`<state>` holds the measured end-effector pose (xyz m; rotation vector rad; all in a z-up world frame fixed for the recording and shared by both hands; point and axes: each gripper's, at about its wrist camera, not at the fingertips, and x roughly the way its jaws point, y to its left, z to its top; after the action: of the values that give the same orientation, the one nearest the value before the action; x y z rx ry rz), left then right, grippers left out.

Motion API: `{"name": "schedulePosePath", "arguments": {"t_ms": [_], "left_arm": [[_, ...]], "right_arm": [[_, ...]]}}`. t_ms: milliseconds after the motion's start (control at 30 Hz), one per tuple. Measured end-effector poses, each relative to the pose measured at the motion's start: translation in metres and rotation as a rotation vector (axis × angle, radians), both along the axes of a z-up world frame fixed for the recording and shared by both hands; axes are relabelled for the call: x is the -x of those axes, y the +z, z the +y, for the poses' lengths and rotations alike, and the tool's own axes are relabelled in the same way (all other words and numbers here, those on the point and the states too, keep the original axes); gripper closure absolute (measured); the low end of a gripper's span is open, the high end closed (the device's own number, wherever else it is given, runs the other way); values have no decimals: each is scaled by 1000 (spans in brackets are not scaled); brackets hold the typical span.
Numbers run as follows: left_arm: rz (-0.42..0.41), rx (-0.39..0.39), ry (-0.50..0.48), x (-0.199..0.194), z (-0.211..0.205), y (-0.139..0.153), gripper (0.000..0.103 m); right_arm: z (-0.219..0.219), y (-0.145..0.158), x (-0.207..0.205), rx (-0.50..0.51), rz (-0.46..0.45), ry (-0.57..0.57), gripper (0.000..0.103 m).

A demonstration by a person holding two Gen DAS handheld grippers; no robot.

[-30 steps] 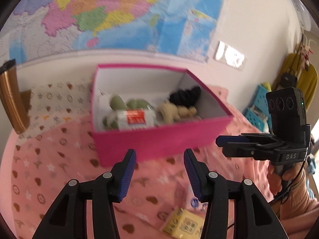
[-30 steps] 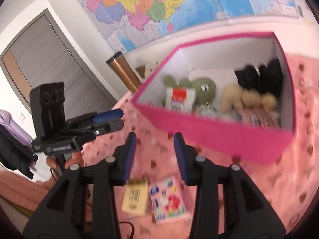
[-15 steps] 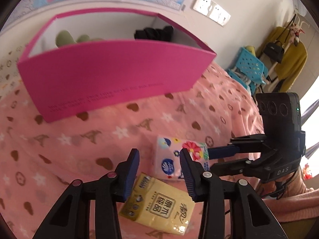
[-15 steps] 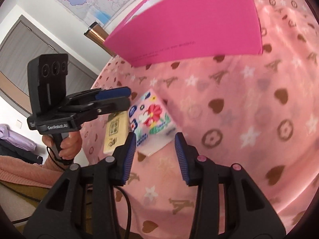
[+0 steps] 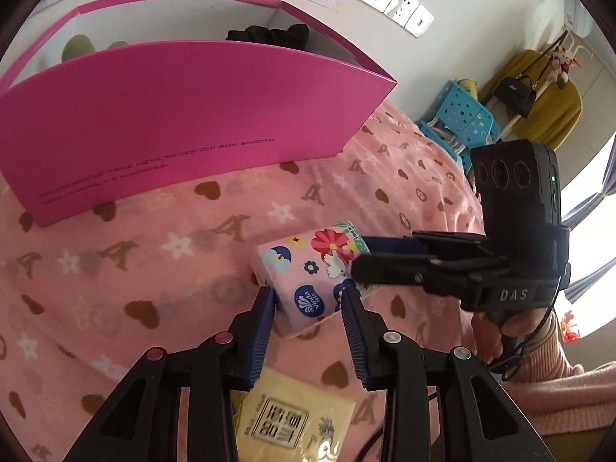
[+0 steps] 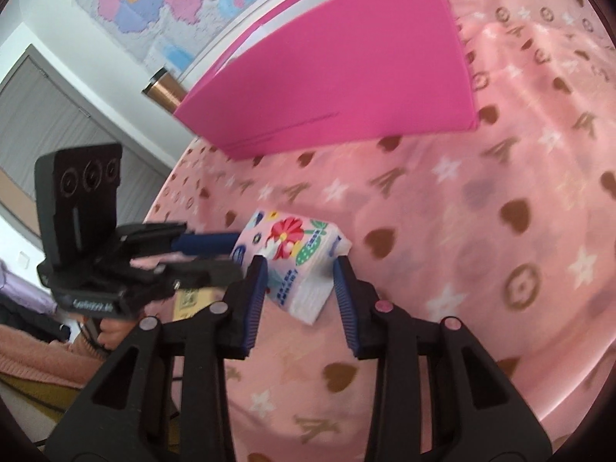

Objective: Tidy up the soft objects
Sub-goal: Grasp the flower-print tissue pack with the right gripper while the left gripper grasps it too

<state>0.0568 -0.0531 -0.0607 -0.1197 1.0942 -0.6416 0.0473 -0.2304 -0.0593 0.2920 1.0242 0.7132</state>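
A flowered tissue pack [image 5: 308,265] [image 6: 292,246] lies on the pink blanket in front of the pink box [image 5: 173,115] [image 6: 346,77]. My left gripper [image 5: 307,292] is closing, and its pads press the pack's near end. From the other side my right gripper [image 6: 300,265] is closing on the opposite end, pads touching both sides. Each gripper shows in the other's view: the right gripper [image 5: 360,256] and the left gripper [image 6: 236,254]. A yellow tissue pack [image 5: 296,419] lies under my left gripper. Green plush tops [image 5: 79,46] and a black item [image 5: 265,34] peek over the box wall.
The blanket [image 5: 115,269] covers the whole surface. A blue basket [image 5: 462,111] and a yellow coat with a black bag [image 5: 516,90] stand beyond the right edge. A copper cylinder [image 6: 165,90] stands left of the box. A hand [image 5: 489,331] holds the right gripper.
Both grippers dropped from looking into the box to the blanket and came around the flowered pack from opposite ends. The left jaws narrowed onto it. The pack's near corner now tilts up.
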Motion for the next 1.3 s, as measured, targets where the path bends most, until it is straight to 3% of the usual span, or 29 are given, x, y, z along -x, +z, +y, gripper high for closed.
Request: {"name": "schedulePosePath", "arguments": {"t_ms": [533,1100,1300], "left_arm": [[10,-2,10,-3,-11,-1,68],[-72,-2,-20,1,-22,24,68],[-30,1,-24,-5,-26,11,68]], "right_arm": [[-10,0,-1,6,-10,-33,64],[-10,27,2,17,-82,-54,64],[-11,25,-1,44,-73,-68,64]]}}
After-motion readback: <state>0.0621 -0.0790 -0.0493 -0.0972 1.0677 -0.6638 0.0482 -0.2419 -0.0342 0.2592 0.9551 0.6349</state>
